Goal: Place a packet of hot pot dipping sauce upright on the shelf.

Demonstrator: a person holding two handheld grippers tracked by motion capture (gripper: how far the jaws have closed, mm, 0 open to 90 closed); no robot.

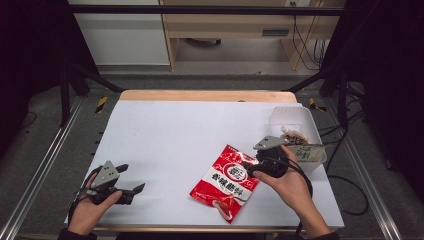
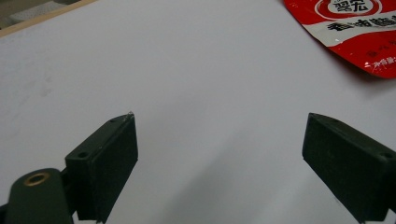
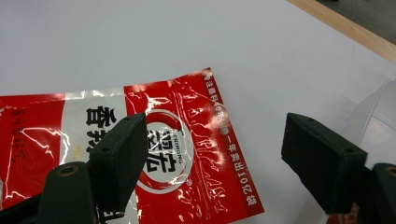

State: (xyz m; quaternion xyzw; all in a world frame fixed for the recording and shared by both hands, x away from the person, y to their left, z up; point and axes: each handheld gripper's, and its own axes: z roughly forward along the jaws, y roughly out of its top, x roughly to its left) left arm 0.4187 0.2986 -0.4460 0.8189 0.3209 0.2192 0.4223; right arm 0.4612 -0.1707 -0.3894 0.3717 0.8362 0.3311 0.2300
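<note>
A red and white snack packet lies flat on the white table, right of the middle and near the front edge. My right gripper hangs just over the packet's top right corner with its jaws apart. In the right gripper view the packet lies under my right gripper: one jaw is above the printed logo, the other above bare table, and neither pad presses on it. My left gripper rests at the front left, open and holding nothing. In its own view, the left gripper faces bare table, with the packet at the top right.
A clear plastic tub stands at the table's right edge behind my right hand, with a few packets inside. Its wall is close beside the right jaw. A wooden strip marks the far edge. Black frame posts stand at both sides.
</note>
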